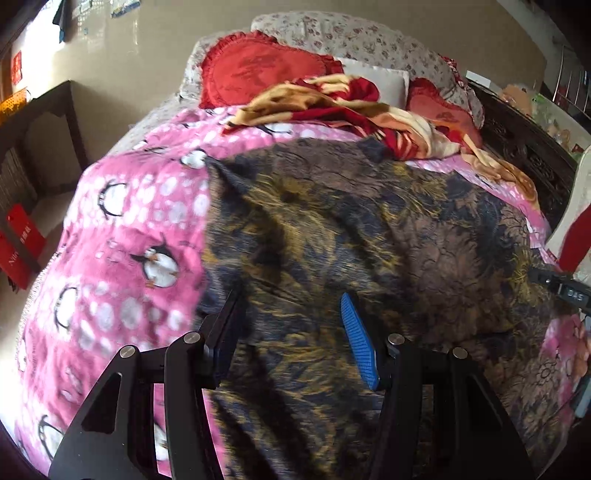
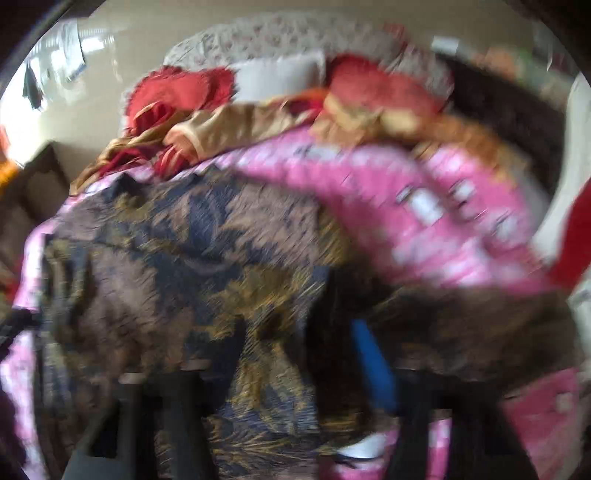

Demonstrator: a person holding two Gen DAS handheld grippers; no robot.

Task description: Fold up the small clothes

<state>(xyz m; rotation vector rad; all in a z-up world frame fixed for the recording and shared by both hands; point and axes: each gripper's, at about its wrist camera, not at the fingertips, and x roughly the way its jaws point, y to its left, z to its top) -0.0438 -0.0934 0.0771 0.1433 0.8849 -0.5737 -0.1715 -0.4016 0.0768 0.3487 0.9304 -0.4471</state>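
Dark florals on penguin pink: the colours I see from both wrists.

The garment (image 1: 351, 229) I work over is brown and navy with mustard-gold leaf and flower prints; it lies on a pink fleece blanket (image 1: 147, 229) dotted white and scattered with black-and-white penguins. My left gripper (image 1: 291, 343) is black with ribbed blue pads (image 1: 360, 343). Beyond lie red frilled cushions (image 1: 255, 70), a red, gold and cream throw (image 1: 332, 107), and a beige quilt (image 1: 351, 33) sprigged with small dusky-red flowers.
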